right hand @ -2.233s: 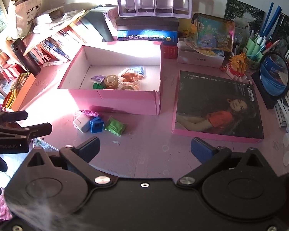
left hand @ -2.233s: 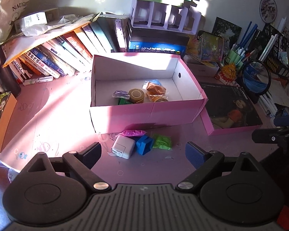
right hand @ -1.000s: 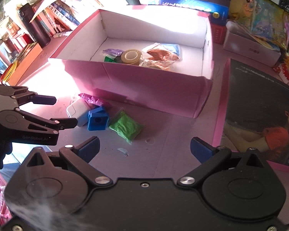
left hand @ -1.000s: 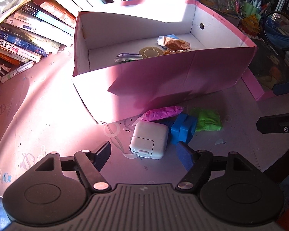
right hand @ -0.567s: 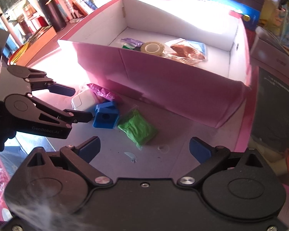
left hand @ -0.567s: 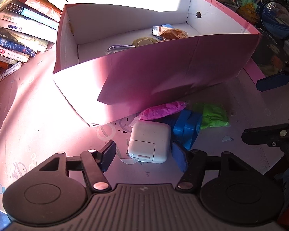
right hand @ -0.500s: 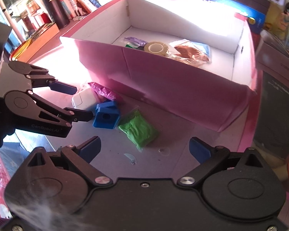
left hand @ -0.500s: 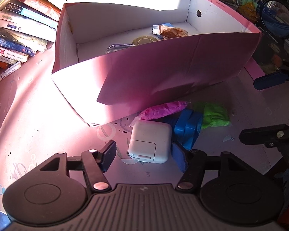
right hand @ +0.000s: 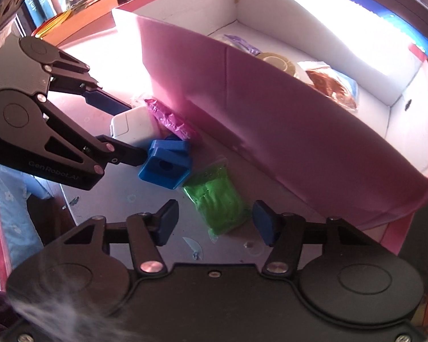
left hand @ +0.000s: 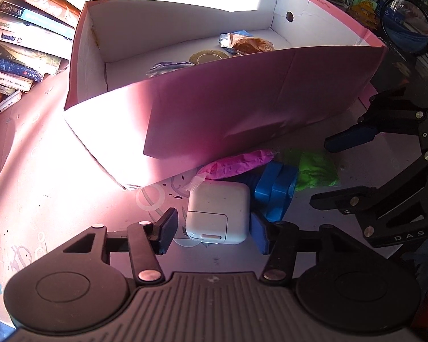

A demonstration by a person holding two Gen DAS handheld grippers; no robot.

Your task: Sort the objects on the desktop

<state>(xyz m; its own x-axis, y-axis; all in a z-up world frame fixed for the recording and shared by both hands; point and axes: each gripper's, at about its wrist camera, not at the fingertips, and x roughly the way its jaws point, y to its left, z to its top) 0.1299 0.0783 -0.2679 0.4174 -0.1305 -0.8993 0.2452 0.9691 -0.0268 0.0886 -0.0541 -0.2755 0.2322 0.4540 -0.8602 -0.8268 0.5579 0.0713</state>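
A white charger block lies on the desk in front of the pink box. My left gripper is open around it, one pad on each side, with small gaps. A blue block, a pink packet and a green packet lie beside it. My right gripper is open around the near end of the green packet. The right wrist view also shows the charger, the blue block and the left gripper.
The box holds a tape roll, a brown snack bag and a dark packet. Books lean at the left. A round mirror and pens stand at the far right.
Both grippers have moved forward and down and narrowed. The left one now straddles the charger. The right one has come over the green packet.
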